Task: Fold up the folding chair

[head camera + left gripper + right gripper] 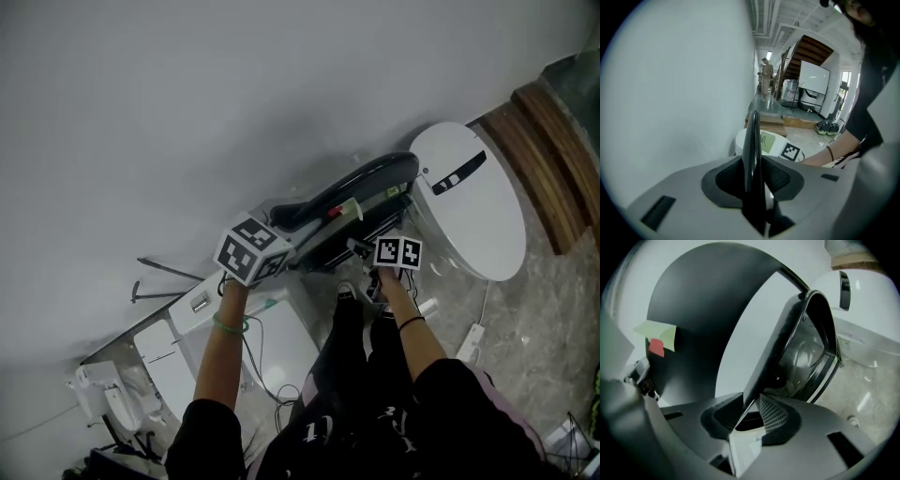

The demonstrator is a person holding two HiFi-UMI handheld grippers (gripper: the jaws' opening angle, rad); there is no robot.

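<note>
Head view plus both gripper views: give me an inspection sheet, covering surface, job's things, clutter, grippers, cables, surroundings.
Surface: pale stone-look floor; no table seen.
Job's things: dark folding chair by the grey wall, green and red sticky notes on it.
Clutter: white oval unit beside the chair; white appliances on the floor nearby.
Grippers: left gripper jaws closed on a thin chair panel; right gripper jaws closed on another panel's edge.
Cables: white power strip and its cord on the floor.
Surroundings: wooden steps at right; a person standing far down the corridor.
</note>
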